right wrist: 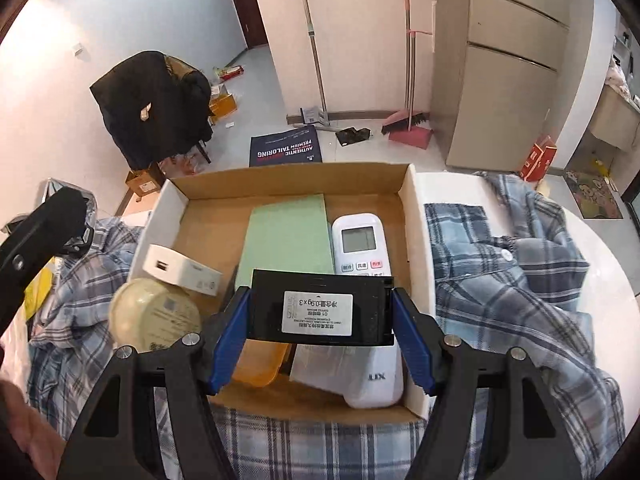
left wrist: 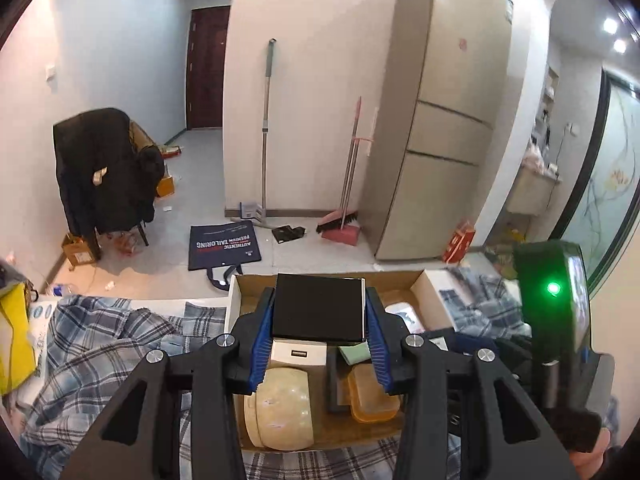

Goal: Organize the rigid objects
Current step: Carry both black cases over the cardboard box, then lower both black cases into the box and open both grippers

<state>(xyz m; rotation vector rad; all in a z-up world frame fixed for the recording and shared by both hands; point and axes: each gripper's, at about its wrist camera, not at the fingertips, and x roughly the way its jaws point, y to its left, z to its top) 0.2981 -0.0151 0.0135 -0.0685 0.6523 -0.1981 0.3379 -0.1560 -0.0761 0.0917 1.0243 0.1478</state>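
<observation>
We're gripping a black box (left wrist: 319,307) in the L gripper (left wrist: 319,312), blue pads pressing both its sides. The R gripper (right wrist: 320,312), jaws wider, is clamping a labelled black case (right wrist: 320,307). Both are hanging over the carton (right wrist: 412,200). Inside: bowl (right wrist: 154,316) at 9, charger (right wrist: 182,269) at 10, green pad (right wrist: 290,236) at 12, remote (right wrist: 360,244) at 1.

A plain black box (left wrist: 319,307) is sitting clamped in the left tool (left wrist: 319,320) above the cardboard box (right wrist: 412,200). A black case with a white label (right wrist: 318,311) is hanging in the right tool (right wrist: 320,316). Inside are lying a green board (right wrist: 290,236), white remote (right wrist: 360,244), white charger (right wrist: 180,270), cream bowl (right wrist: 154,316) and orange lid (right wrist: 256,364).
</observation>
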